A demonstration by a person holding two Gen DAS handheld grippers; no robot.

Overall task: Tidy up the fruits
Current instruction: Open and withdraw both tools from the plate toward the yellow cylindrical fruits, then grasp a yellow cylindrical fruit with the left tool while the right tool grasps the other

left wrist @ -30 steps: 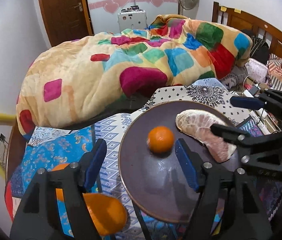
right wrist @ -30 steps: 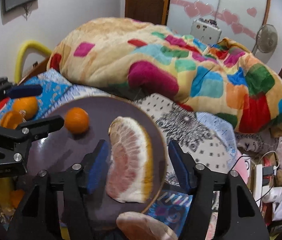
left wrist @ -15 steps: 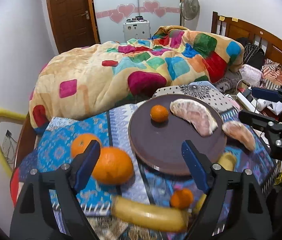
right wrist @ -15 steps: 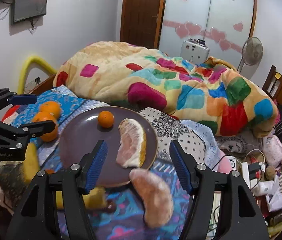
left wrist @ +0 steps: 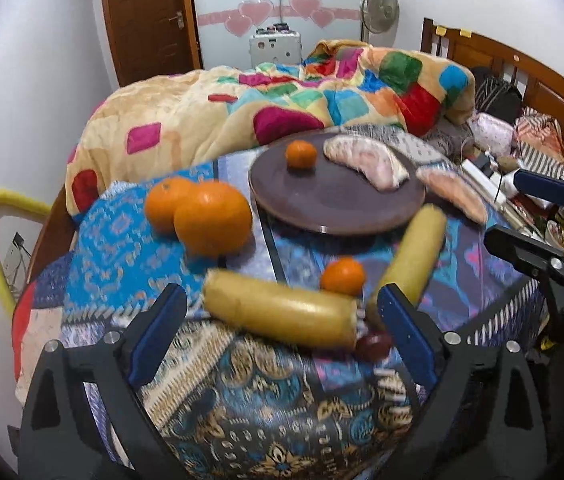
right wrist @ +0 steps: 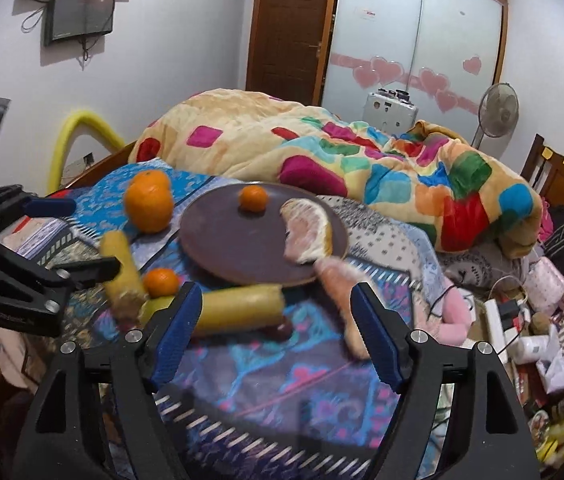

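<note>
Both the left gripper [left wrist: 277, 332] and right gripper [right wrist: 275, 330] hang empty, jaws wide. The plate [left wrist: 322, 208], frame centre, carries a small orange [left wrist: 301, 154] and pomelo wedge [left wrist: 366, 158].

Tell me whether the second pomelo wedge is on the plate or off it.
Off. The second pomelo wedge lies on the cloth beside the plate, near its rim; only the other wedge sits on it.

Upper centre: you see a patchwork quilt [right wrist: 322, 152] heaped.
Upper right: your fan [right wrist: 498, 110] stands.
Top left: a wall screen [right wrist: 79, 10] hangs.
</note>
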